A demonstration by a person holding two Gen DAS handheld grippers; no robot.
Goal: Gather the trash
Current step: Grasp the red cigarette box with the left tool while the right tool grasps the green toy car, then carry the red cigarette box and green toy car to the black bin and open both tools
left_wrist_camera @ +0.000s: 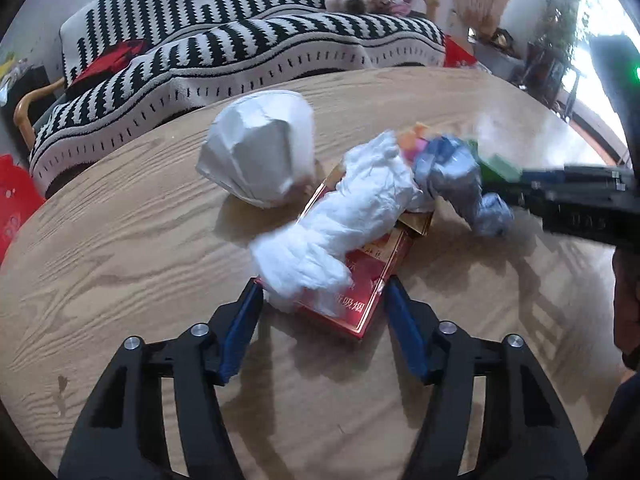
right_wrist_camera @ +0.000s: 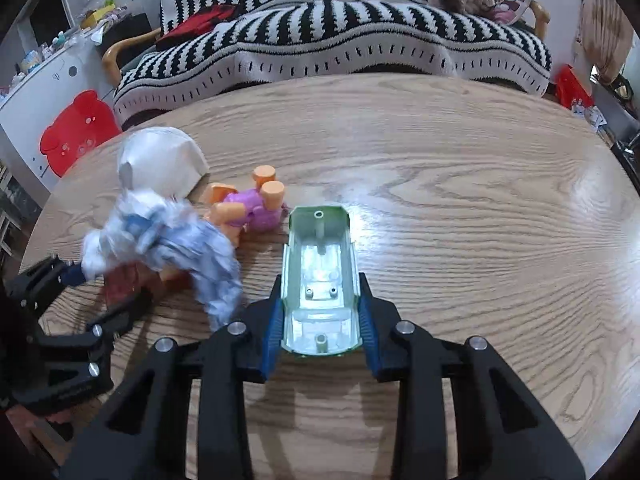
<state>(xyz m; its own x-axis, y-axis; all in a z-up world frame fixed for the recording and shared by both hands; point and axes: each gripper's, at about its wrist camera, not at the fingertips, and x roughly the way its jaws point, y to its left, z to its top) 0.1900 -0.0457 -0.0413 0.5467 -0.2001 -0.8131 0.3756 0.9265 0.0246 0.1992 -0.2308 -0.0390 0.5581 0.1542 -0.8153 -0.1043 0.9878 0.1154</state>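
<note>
Left wrist view: round wood-grain table [left_wrist_camera: 120, 220], striped sofa [left_wrist_camera: 260, 40] behind it, red stool [right_wrist_camera: 76, 132] off to the side. Left gripper [left_wrist_camera: 322, 292] spread open, fingers either side of a red cigarette box [left_wrist_camera: 372, 280]; crumpled white tissue [left_wrist_camera: 340, 224] lies on the box, just ahead of the tips. White paper cup [left_wrist_camera: 260, 152] on its side beyond. Right gripper [right_wrist_camera: 320, 304] clamps a green toy shell [right_wrist_camera: 320, 276]; orange-and-purple toy [right_wrist_camera: 252, 204] ahead-left; blurred crumpled wad [right_wrist_camera: 168, 236] further left.
</note>
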